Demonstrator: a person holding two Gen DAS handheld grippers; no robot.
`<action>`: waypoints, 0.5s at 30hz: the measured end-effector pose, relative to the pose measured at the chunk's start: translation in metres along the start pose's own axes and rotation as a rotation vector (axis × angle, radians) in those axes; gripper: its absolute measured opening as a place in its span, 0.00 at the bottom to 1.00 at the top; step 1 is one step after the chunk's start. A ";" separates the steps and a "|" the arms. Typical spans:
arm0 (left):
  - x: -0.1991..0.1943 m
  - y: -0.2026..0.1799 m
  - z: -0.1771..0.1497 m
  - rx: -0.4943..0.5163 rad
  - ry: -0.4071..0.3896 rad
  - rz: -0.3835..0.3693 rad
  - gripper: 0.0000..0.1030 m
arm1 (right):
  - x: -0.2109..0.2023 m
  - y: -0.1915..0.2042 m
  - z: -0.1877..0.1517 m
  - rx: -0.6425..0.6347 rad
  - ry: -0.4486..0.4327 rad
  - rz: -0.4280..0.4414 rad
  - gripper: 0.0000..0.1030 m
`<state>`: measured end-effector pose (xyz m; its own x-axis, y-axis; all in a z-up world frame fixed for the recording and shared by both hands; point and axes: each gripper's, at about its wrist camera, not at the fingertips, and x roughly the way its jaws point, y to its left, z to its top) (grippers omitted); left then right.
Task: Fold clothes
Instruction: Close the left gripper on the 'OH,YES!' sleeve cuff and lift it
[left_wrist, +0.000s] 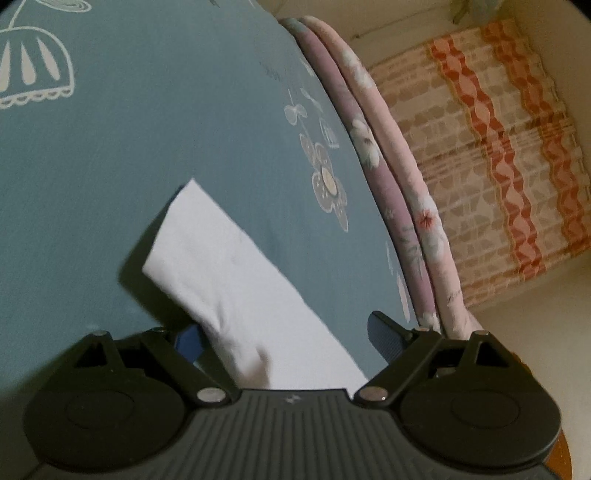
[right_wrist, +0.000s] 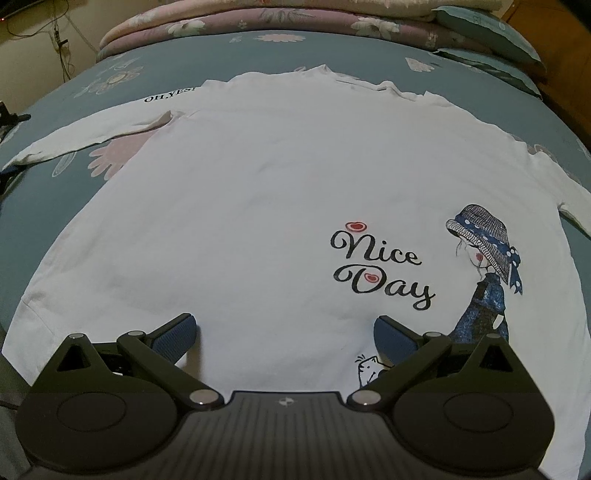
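A white long-sleeved shirt (right_wrist: 258, 206) lies flat, front up, on the teal bedsheet (right_wrist: 480, 92). It bears a "Nice Day" print (right_wrist: 380, 269) and a drawing of a girl in a hat. My right gripper (right_wrist: 286, 336) is open just above the shirt's lower hem, with nothing between its fingers. The shirt's left sleeve (right_wrist: 92, 133) stretches out to the side. In the left wrist view the end of that sleeve (left_wrist: 229, 273) runs between the fingers of my left gripper (left_wrist: 286, 336). This gripper is wide open, and the cloth partly hides its left pad (left_wrist: 186, 341).
Folded pink and purple flowered quilts (left_wrist: 391, 177) lie along the bed's far edge. An orange-patterned curtain (left_wrist: 491, 155) hangs beyond them. Teal pillows (right_wrist: 491, 33) sit at the back right, and cables (right_wrist: 59, 40) hang on the wall at the back left.
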<state>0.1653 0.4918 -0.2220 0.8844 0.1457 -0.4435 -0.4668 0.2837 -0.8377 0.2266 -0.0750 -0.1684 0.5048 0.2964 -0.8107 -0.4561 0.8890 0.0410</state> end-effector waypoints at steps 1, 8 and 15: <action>0.001 0.000 0.000 -0.008 -0.007 0.000 0.87 | 0.000 0.000 0.000 0.000 -0.001 0.000 1.00; 0.003 -0.003 -0.011 0.042 0.014 -0.025 0.88 | 0.002 0.002 -0.001 0.000 -0.013 -0.008 1.00; 0.012 -0.007 -0.006 0.045 -0.013 -0.007 0.84 | 0.002 0.003 -0.002 -0.001 -0.019 -0.014 1.00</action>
<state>0.1793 0.4857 -0.2235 0.8879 0.1554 -0.4330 -0.4599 0.3266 -0.8257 0.2250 -0.0728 -0.1711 0.5251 0.2904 -0.8000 -0.4494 0.8929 0.0291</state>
